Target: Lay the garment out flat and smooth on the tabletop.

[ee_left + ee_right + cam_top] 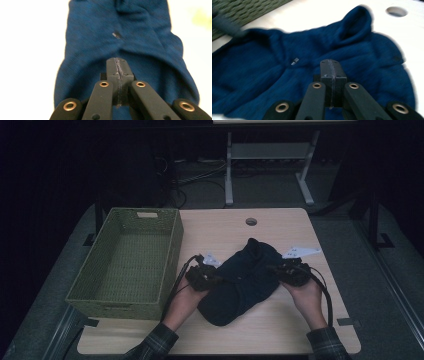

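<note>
On one pale table (280,222) lies one dark blue garment (245,280) just right of one green basket (125,262), with two grippers flanking the garment, the left gripper (212,276) and the right gripper (274,268), each with jaws pressed together and holding nothing.

Green woven basket (127,262) on table's left part, apparently empty. Light wood table (280,227) with round hole (251,221) near far edge. White desk frame (270,162) behind.
</note>
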Demonstrator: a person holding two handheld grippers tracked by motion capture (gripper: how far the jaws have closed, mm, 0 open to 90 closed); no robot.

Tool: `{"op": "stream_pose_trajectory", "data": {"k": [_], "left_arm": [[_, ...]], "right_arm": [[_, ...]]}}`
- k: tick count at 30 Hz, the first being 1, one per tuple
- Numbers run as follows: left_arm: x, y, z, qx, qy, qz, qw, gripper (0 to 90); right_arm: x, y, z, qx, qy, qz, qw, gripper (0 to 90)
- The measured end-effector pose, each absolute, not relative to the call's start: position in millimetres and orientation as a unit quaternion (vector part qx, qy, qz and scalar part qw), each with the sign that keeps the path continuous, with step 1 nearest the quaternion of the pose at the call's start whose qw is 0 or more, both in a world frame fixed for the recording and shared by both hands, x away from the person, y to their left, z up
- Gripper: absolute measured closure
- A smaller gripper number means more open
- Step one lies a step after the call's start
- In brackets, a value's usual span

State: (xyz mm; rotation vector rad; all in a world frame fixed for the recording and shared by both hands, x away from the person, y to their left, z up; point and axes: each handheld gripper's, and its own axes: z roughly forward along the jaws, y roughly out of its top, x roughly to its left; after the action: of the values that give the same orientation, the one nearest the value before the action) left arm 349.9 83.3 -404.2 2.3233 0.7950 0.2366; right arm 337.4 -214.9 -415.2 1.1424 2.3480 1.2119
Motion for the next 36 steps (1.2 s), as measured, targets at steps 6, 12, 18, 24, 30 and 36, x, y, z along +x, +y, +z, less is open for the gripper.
{"op": "stream_pose_trajectory", "data": {"k": [6, 12, 18, 24, 30, 36], "left_arm": [[380, 77, -411, 0.878, 0.329, 0.1, 0.333, 89.9], [400, 73, -426, 0.873, 0.35, 0.095, 0.326, 89.9], [408, 69, -445, 0.883, 0.355, 0.084, 0.295, 90.0], [406, 73, -452, 0.889, 0.352, 0.074, 0.284, 90.0], [397, 76, -452, 0.892, 0.348, 0.067, 0.282, 90.0], [383, 79, -451, 0.897, 0.336, 0.055, 0.28, 90.0]], "right_arm": [[310, -202, -427, 0.374, 0.821, 0.417, 0.112, 90.0], [288, -182, -436, 0.349, 0.835, 0.417, 0.087, 90.0], [283, -164, -450, 0.341, 0.843, 0.41, 0.068, 90.0], [286, -157, -461, 0.34, 0.859, 0.377, 0.07, 90.0], [289, -161, -465, 0.343, 0.866, 0.355, 0.082, 90.0], [290, -173, -466, 0.36, 0.859, 0.355, 0.084, 90.0]]}}
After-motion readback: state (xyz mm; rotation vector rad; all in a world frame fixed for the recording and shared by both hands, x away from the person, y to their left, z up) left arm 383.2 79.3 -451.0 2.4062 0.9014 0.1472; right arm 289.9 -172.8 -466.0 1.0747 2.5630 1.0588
